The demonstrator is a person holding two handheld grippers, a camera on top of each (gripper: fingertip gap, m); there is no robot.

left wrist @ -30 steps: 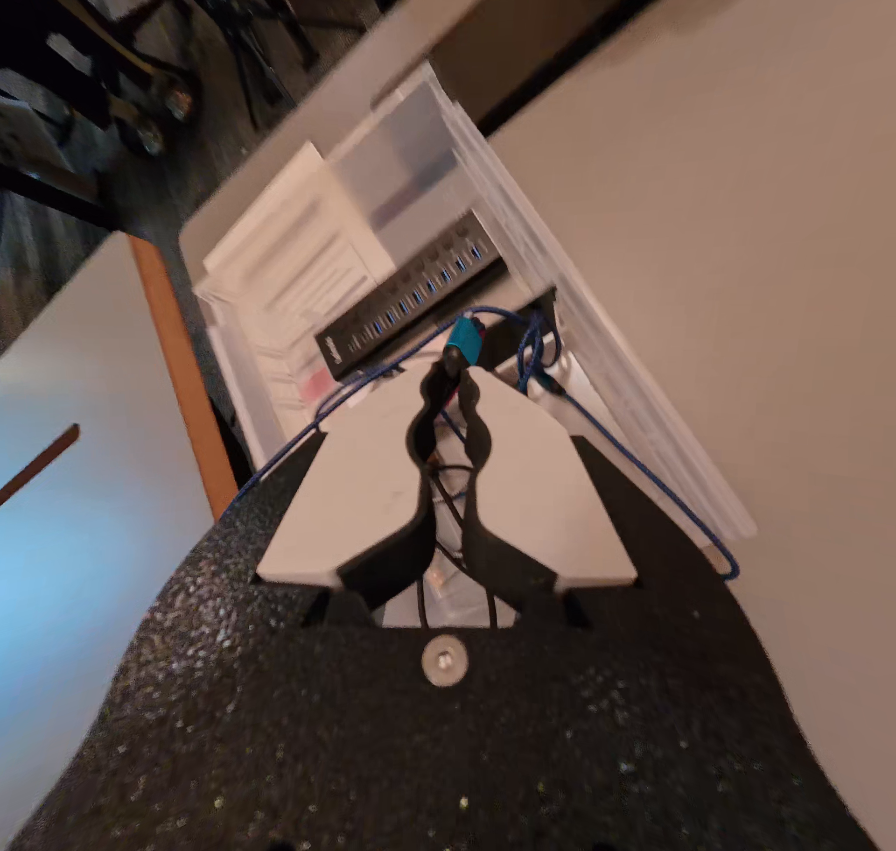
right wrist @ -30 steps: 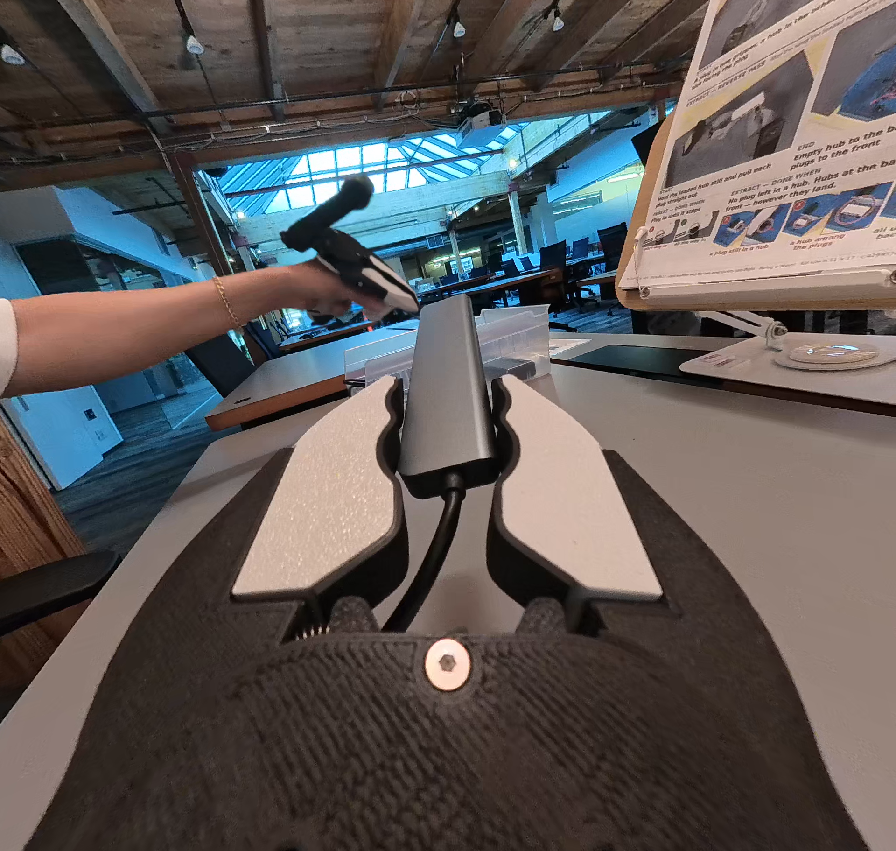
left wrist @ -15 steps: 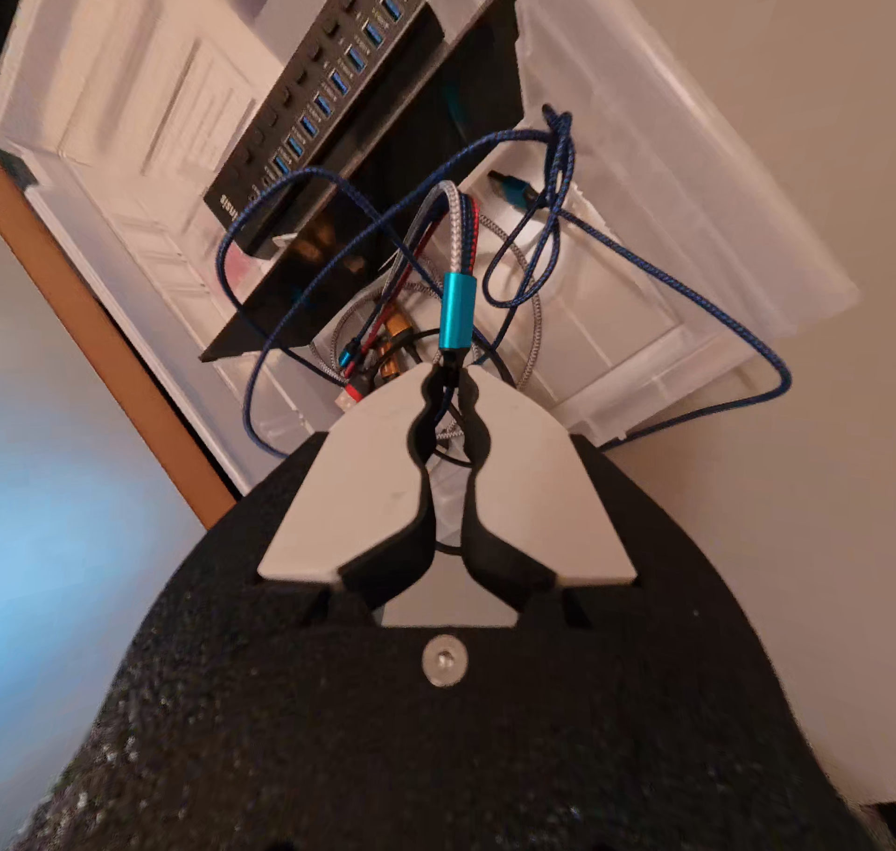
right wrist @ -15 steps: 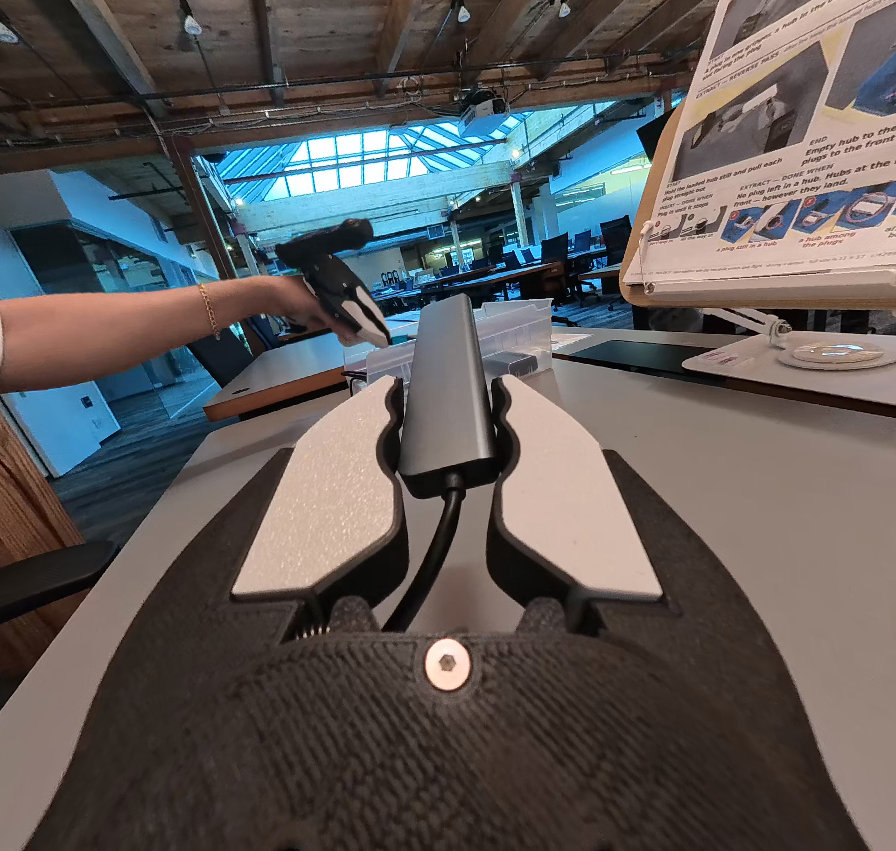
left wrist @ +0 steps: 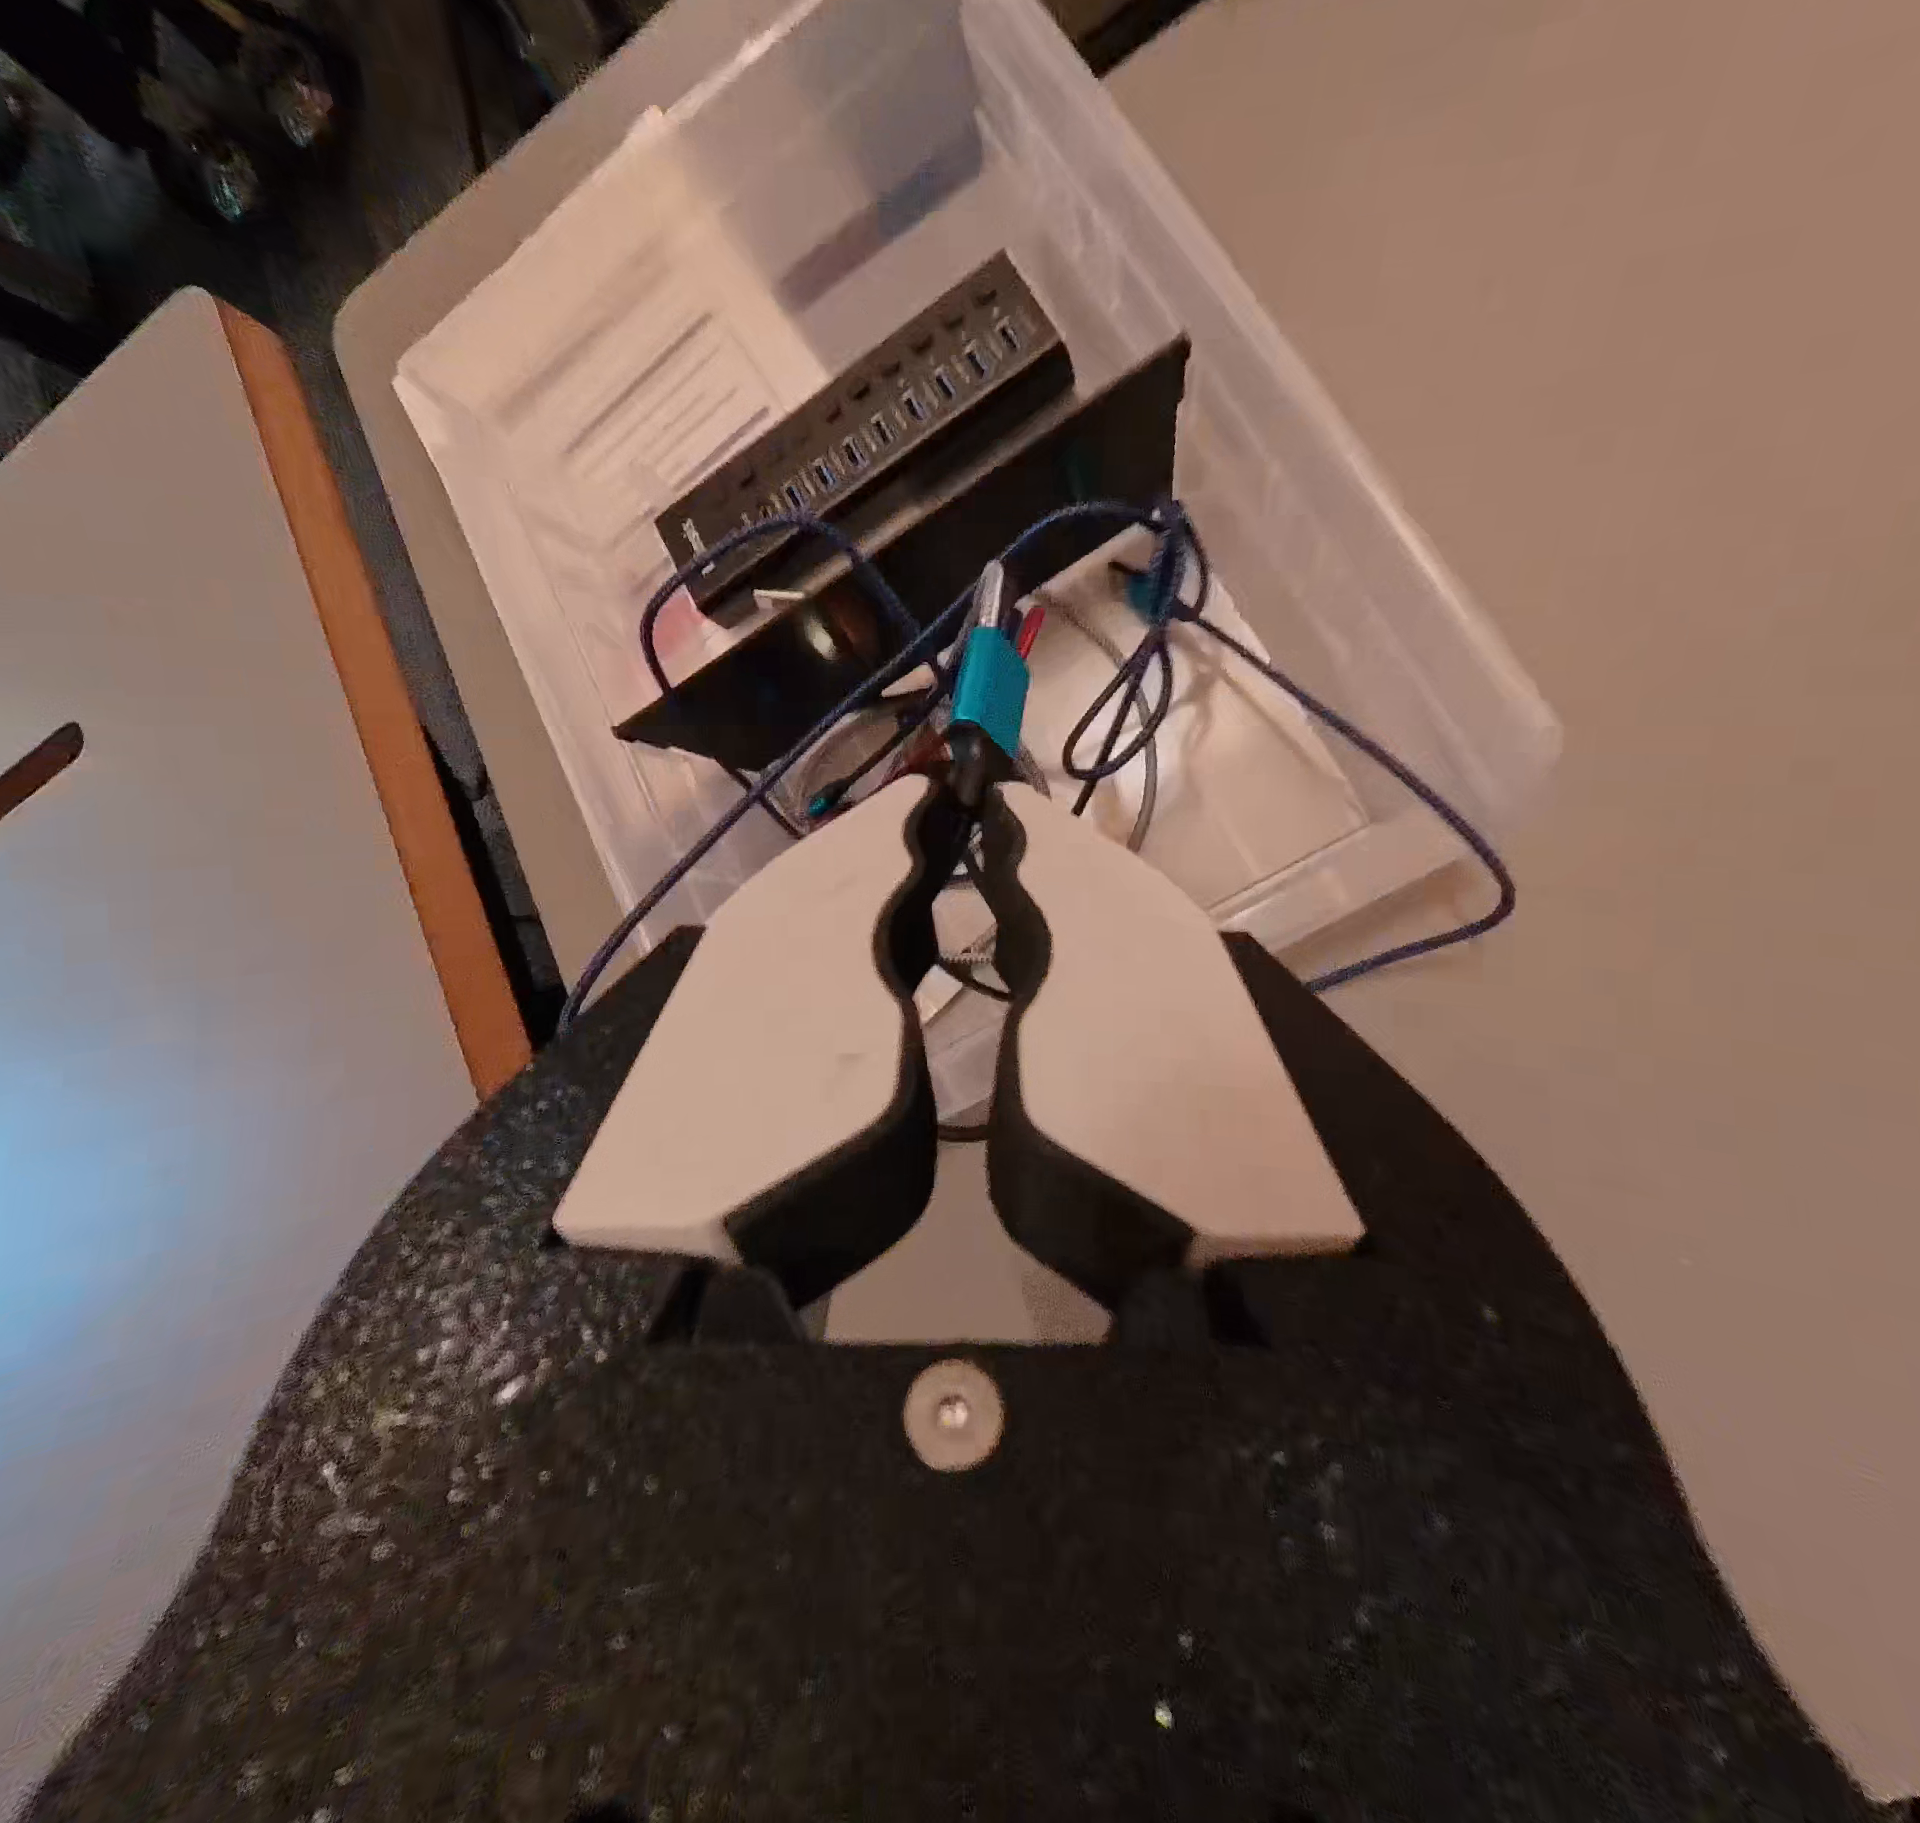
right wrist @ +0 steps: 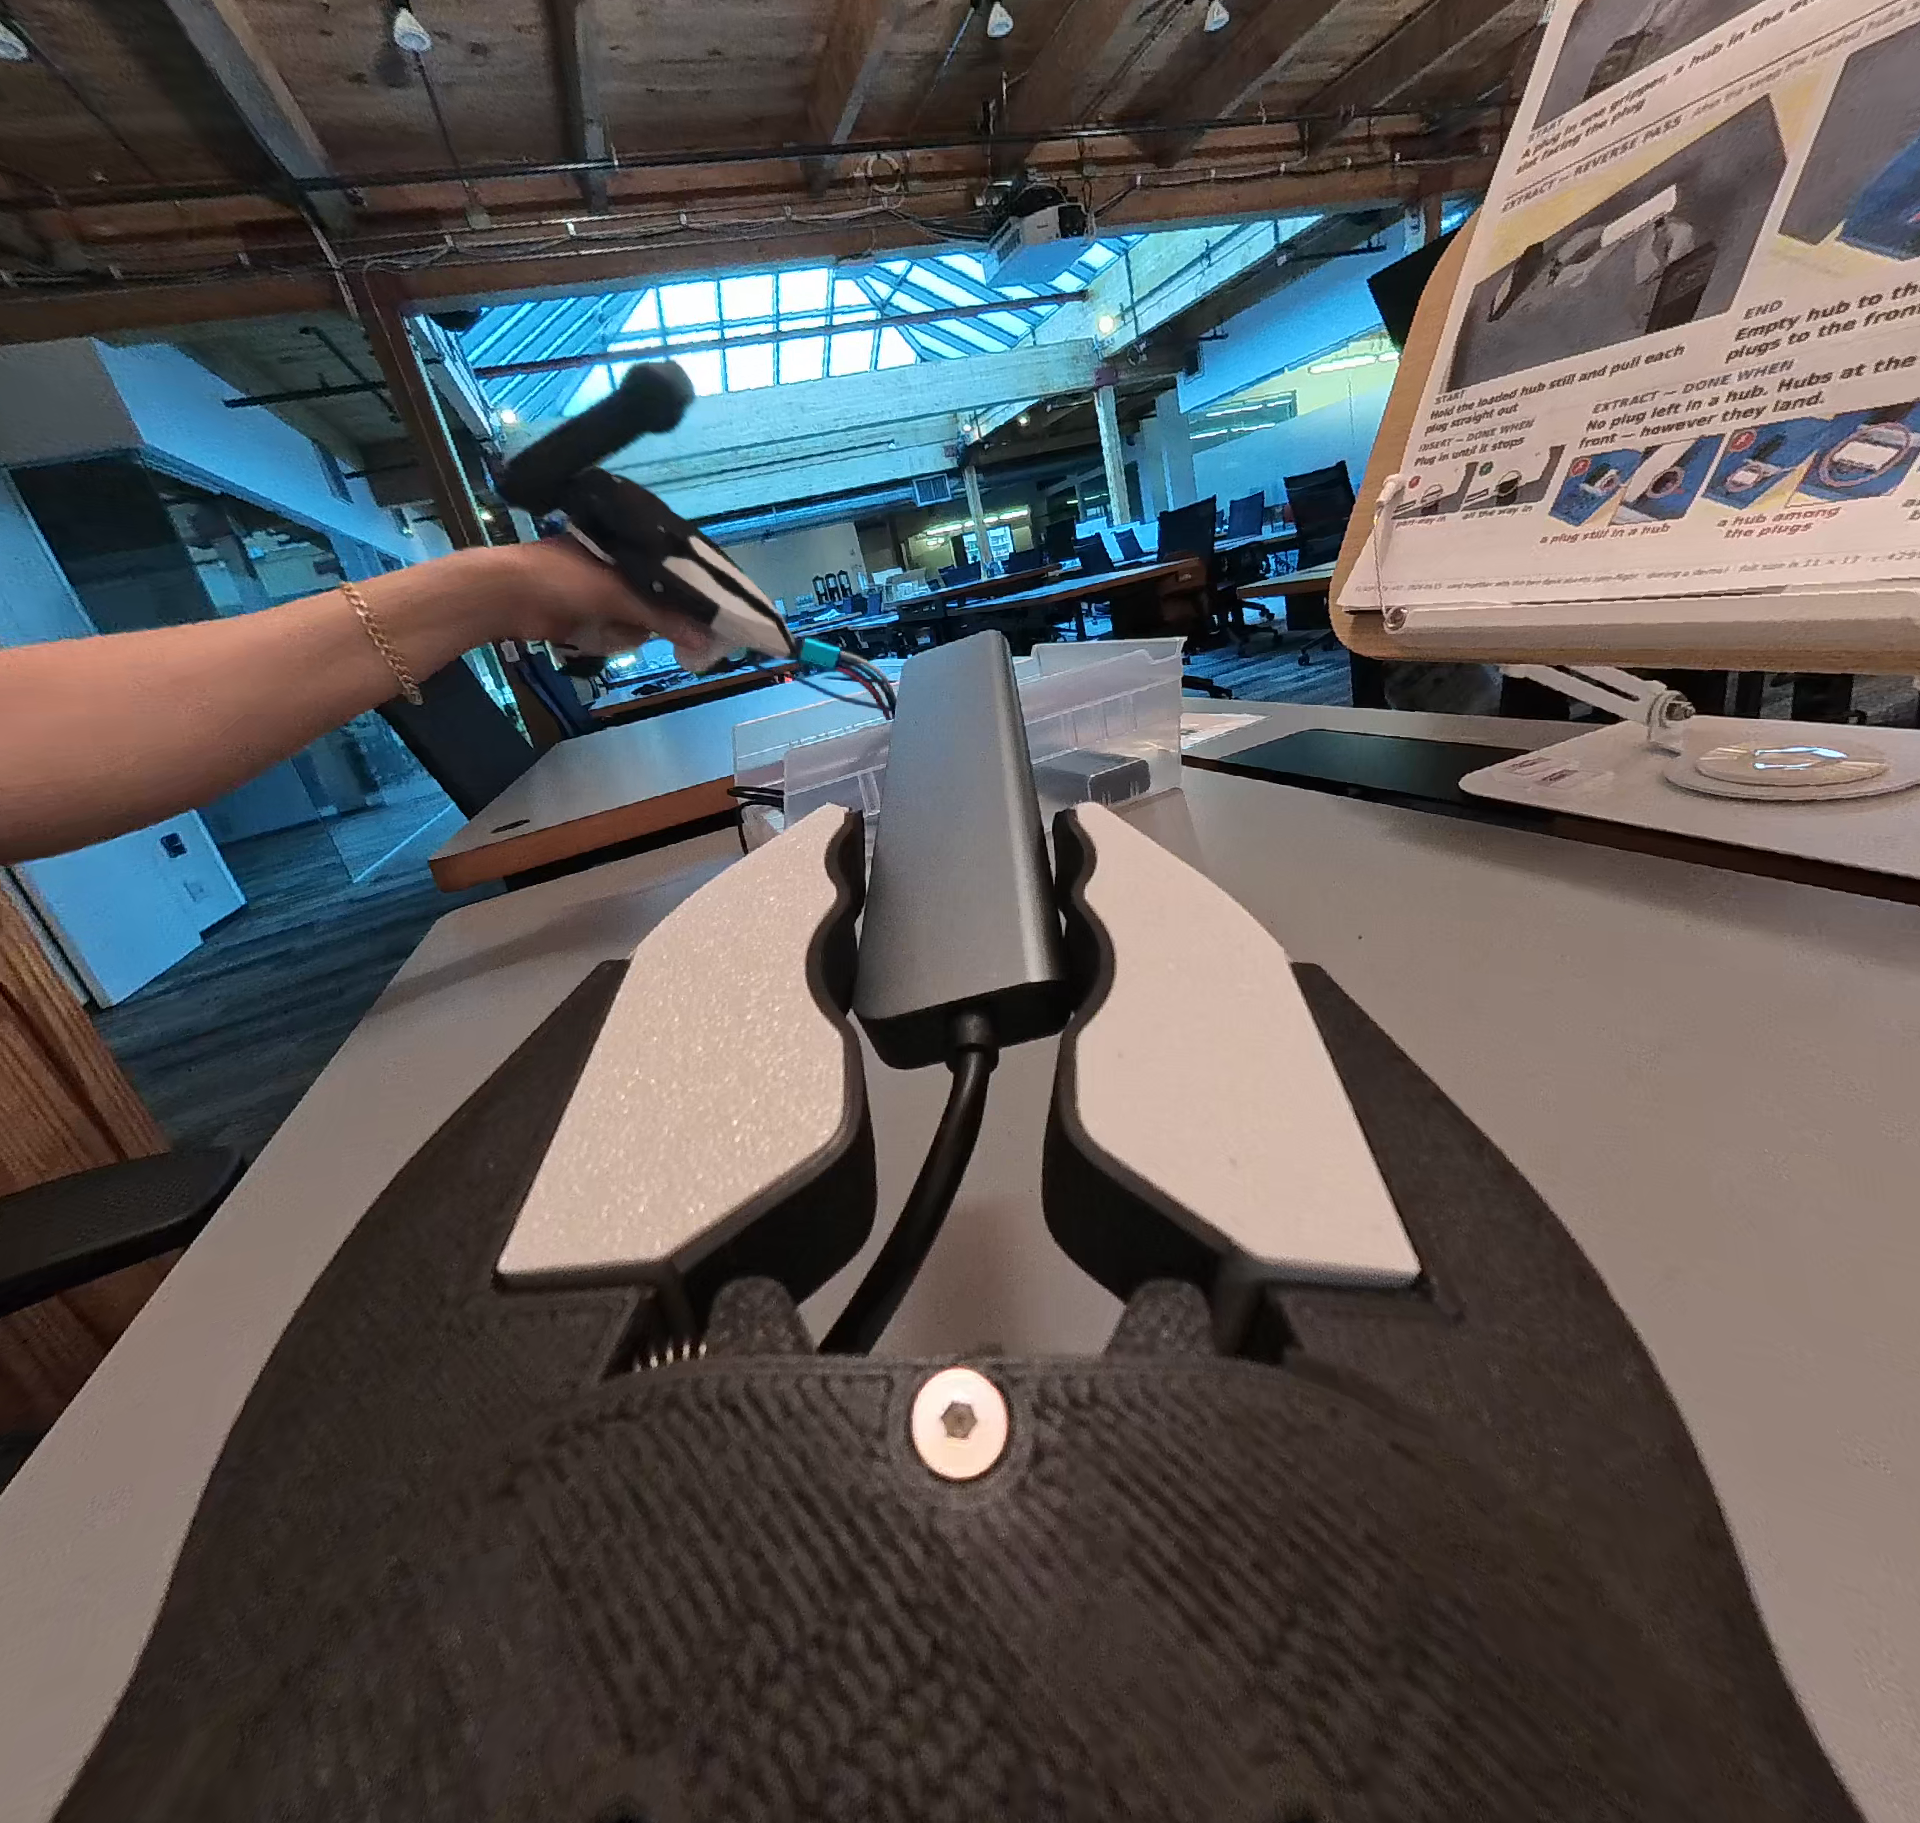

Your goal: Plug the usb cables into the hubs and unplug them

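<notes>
Open-plan office, timber ceiling, skylight at back; pale surface (right wrist: 1558,994) carries all items. Item 1: clear bin (left wrist: 1278,547) at far edge of surface, holding a black multi-port hub (left wrist: 873,443) propped on a black stand, plus a tangle of cables (left wrist: 1143,693) — blue braided, grey, red. One blue loop hangs out over the bin's near wall onto the surface. Item 2: left hand-held gripper (left wrist: 966,807), jaws narrow, pinching a black lead just behind a teal plug (left wrist: 992,687). Change vs. 0.5 s ago: bin and hub sat large and close in left wrist view, gripper low over the tangle; now both read smaller and farther, and right wrist view shows left gripper (right wrist: 769,635) above the bin rim w/ teal plug and red strands trailing beneath. Meaning, as a judgement: plug is picked and lifted clear of the bin, though other strands ride up w/ it, so snag risk. Item 3: right hand-held gripper (right wrist: 961,838), jaws closed on a slim grey hub (right wrist: 961,838), its black lead running back between the fingers; pose unchanged, hub pointing toward the bin, ports not visible. Status: pick stage looks done; plug and grey hub well apart, insertion not yet begun. Also: instruction sheet (right wrist: 1683,267) on a board at right.
</notes>
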